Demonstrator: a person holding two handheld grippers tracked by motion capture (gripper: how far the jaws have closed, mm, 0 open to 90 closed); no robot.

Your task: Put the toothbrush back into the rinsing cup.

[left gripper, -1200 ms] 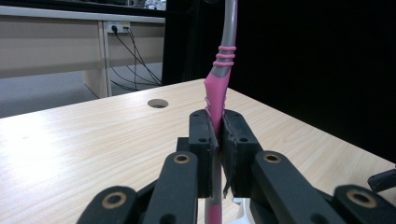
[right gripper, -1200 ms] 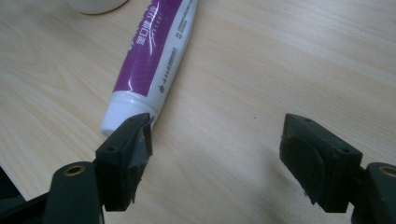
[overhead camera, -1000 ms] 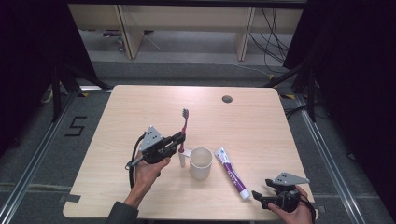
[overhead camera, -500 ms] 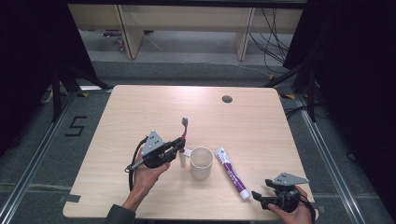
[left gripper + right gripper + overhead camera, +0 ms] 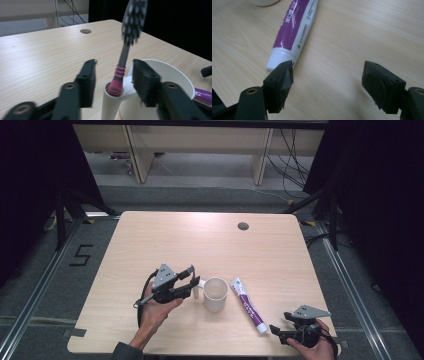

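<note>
Pale wood grain ran across the light wooden table (image 5: 150, 240) where a person worked with a two-jaw tool in each hand. Toward the near edge, left of centre, stood a white ceramic mug (image 5: 215, 294) with a tubular side holder, and in that holder a grey-handled toothbrush with a pink grip (image 5: 124, 55) stood nearly upright, bristles up. The left gripper (image 5: 113, 77) had just been opening: its black jaws stood apart on either side of the brush's stem, the pads pressing on nothing, so the brush appeared to rest on the holder alone. That spacing suggested a release after seating the brush.

Near the front right corner, the right gripper (image 5: 328, 75) lay low over the boards with its jaws spread wide and nothing between them. Its left jaw sat just beside the white cap end of a purple-and-white toothpaste tube (image 5: 248, 305), which lay flat between the mug and that gripper, pointing toward the near edge; it looked placed for an easy pick-up.

Bare tabletop stretched to the far edge, broken by a round cable hole (image 5: 243, 226), leaving ample room to back either hand away.
</note>
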